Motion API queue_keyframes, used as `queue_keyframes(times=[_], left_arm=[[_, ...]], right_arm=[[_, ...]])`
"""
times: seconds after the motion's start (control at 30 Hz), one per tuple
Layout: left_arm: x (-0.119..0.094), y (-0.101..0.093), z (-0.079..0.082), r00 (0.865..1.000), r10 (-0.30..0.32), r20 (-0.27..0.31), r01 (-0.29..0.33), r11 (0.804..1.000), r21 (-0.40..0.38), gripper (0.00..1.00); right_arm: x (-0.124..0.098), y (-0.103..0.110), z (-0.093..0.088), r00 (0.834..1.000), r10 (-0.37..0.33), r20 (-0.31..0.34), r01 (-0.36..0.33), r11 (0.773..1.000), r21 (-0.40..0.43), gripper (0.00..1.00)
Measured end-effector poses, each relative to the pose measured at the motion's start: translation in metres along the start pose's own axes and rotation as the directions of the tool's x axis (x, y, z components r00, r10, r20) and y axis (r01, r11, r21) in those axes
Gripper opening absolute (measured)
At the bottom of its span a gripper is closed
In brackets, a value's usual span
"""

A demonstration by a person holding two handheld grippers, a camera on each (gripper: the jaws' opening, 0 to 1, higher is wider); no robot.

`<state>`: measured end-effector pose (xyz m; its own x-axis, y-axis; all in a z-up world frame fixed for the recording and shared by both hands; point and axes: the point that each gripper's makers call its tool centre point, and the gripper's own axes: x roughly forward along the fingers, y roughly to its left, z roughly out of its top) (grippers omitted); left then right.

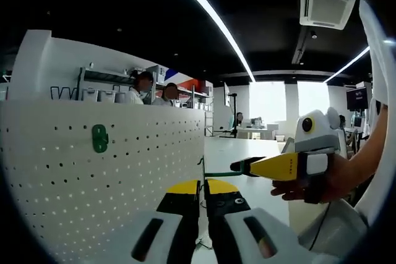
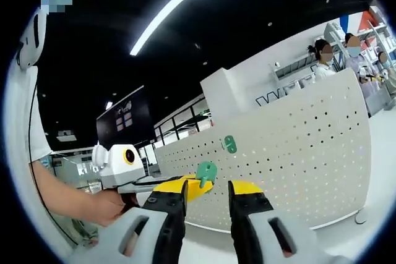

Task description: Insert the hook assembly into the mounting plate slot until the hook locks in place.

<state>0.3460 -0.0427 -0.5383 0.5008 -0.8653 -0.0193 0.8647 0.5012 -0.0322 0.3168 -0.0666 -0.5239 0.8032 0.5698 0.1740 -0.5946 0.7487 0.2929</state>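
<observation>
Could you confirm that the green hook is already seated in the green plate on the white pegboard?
Not quite: the green hook is not in the green plate on the white pegboard; it is held in the left claw, apart from the plate, as the right gripper view shows.

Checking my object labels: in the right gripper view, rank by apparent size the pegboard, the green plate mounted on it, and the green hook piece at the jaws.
1. Pegboard, by far.
2 and 3. Green hook piece and mounted green plate look alike; the hook is nearer the camera, so not ranked.

The pegboard (image 1: 93,183) face lies open around the mounted green hook (image 1: 99,138); the desk (image 1: 238,153) beyond its edge is bare.
</observation>
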Motion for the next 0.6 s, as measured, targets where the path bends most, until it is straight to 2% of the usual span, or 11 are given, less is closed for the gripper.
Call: queue_keyframes(times=[0.6], left_arm=[[0.001, -0.015, 0.004, 1.0, -0.014, 0.01, 0.013, 1.0, 0.006, 0.03]], right_arm=[[0.009, 0.008, 0.001, 1.0, 0.023, 0.003, -0.023, 0.999, -0.03, 0.15]])
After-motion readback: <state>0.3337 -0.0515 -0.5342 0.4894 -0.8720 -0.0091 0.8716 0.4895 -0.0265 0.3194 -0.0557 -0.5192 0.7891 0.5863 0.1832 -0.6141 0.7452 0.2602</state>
